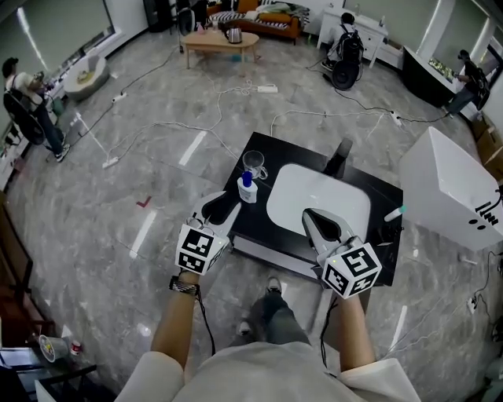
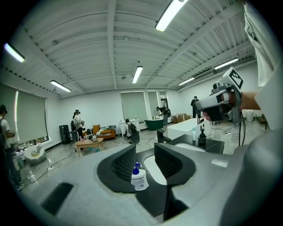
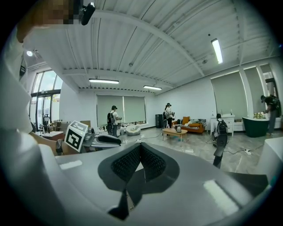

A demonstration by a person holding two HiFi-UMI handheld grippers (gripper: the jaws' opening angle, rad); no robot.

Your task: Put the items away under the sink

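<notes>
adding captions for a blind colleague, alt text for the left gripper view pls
The left gripper, jaws apart and empty, points at a small white bottle with a blue cap standing on a black counter beside a white sink basin. The right gripper hovers at upper right.

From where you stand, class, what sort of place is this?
Probably a big open hall set up for recording, not a home: a freestanding sink unit, loose cables across the floor, a sofa far back.
</notes>
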